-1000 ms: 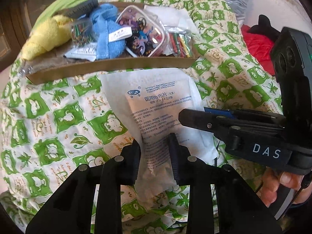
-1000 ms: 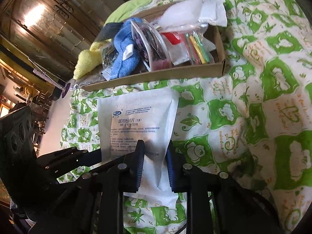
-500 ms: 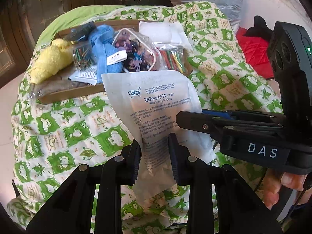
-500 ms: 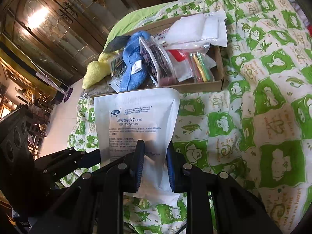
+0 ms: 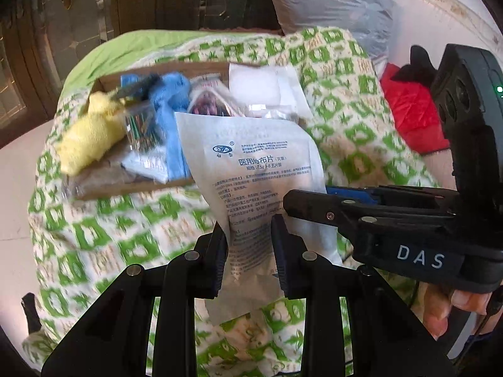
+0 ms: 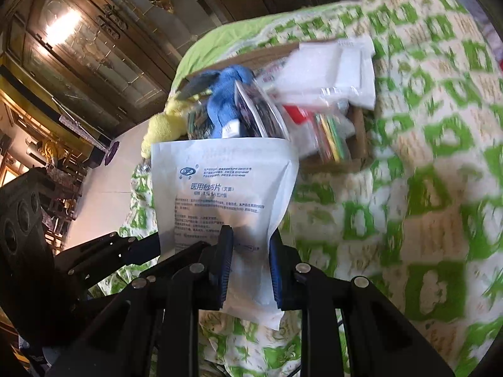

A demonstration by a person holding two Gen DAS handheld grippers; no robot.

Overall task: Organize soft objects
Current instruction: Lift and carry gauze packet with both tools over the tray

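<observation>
Two tools are shown closed on one item: the white gauze pouch is pinched low down by the left tool and, in the right-wrist view, by the right tool; both pairs of jaws are nearly shut w/ only the pouch between. The pouch is held upright, off the green-patterned bed cover, w/ its top edge ahead of the tools and overlapping the cardboard box in view. The box, ahead of both tools, is already crowded: yellow plush, blue cloth, clear packets. Risks, as judged: pouch is limp and could fold or slip if one grip is eased early; a tear is possible if the tools are pulled apart; on insertion, packets could be snagged and pushed over the box edge. Motion blur suggests fast travel, so overshoot is plausible.
</observation>
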